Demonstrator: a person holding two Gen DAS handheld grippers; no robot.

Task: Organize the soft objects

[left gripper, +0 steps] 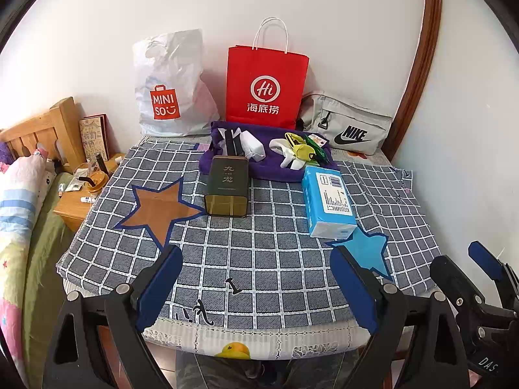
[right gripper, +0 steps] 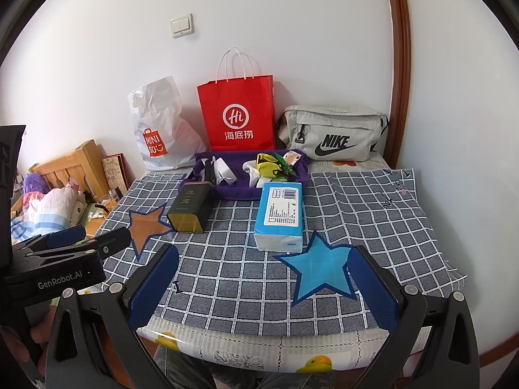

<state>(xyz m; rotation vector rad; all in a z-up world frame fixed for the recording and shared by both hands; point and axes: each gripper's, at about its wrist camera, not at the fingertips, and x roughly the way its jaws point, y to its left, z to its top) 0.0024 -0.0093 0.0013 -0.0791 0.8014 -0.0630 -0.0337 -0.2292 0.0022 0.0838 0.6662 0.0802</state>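
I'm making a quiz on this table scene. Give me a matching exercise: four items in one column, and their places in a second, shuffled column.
Items:
1. dark rectangular tea tin
2. blue plastic-wrapped tissue pack
3. red paper shopping bag
4. grey fabric Nike waist bag

Places:
A. standing upright against the wall, at the middle
B. beside the brown star patch
C. in the back right corner
D. just behind the blue star patch

Pairs: 1-B, 2-D, 3-A, 4-C
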